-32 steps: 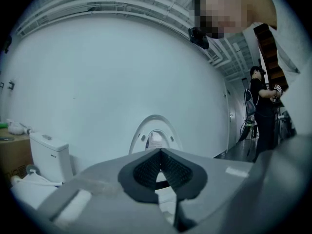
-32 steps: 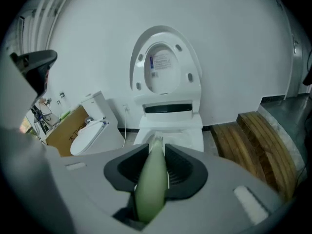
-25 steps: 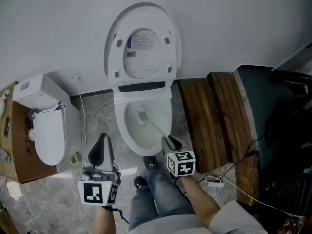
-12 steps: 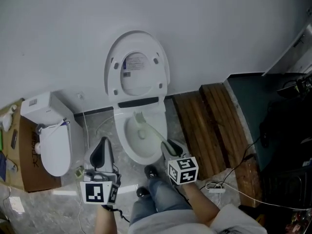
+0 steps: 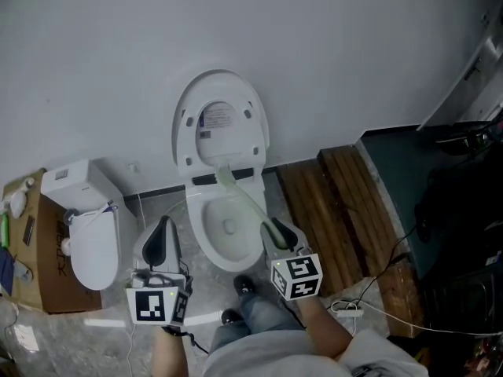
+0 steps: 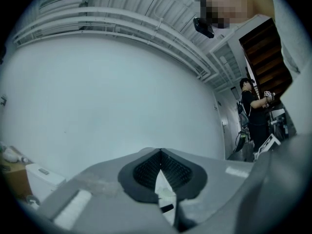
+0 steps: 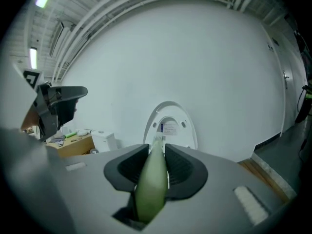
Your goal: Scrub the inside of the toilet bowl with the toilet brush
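Grey left gripper (image 5: 163,228), right gripper (image 5: 273,228); white cubes (image 5: 157,306), black square markers; blue jeans (image 5: 263,311), grey sleeve (image 5: 371,345), dark shoes (image 5: 244,286).

Plain white wall (image 5: 236,22) behind, second white toilet (image 5: 93,242) with lid down at left, just beside a cardboard box (image 5: 43,277), dark wooden planks (image 5: 330,203) lying on the grey marbled floor (image 5: 102,336) at right, white power strip (image 5: 344,309) with cables near the planks, person in black (image 6: 253,113) standing far off.
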`<act>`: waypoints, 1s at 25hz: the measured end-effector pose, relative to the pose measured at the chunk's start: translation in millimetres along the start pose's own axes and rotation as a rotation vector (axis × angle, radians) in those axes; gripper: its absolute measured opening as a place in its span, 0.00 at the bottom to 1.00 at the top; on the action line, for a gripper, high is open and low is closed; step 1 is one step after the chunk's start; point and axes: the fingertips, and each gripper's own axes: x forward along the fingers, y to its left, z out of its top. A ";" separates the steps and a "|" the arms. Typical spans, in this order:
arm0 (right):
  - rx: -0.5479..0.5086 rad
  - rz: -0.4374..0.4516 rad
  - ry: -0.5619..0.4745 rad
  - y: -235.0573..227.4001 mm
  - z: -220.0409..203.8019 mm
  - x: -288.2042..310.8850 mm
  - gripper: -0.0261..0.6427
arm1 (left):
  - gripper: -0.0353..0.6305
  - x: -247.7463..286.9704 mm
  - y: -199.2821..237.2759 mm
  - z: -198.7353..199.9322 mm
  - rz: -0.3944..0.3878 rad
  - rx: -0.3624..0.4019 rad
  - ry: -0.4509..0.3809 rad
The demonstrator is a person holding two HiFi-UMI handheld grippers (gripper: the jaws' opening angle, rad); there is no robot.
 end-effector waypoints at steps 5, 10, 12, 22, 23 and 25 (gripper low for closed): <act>-0.011 -0.010 -0.080 0.0 33.2 -11.6 0.19 | 0.06 -2.9 0.1 23.6 0.019 0.038 -0.069; -0.017 -0.017 -0.158 1.7 65.2 -21.7 0.19 | 0.06 -5.8 0.5 39.4 0.029 0.048 -0.087; -0.016 -0.016 -0.186 3.2 76.7 -25.6 0.19 | 0.06 -7.1 0.9 44.9 0.032 0.054 -0.092; -0.101 -0.053 -0.298 11.5 115.7 -52.8 0.19 | 0.06 -19.4 -4.3 66.9 0.041 0.081 -0.135; -0.103 -0.056 -0.307 12.2 118.6 -54.8 0.19 | 0.06 -20.3 -4.5 68.1 0.040 0.084 -0.137; -0.108 -0.060 -0.325 13.9 123.9 -58.6 0.19 | 0.06 -22.1 -4.6 68.8 0.045 0.087 -0.133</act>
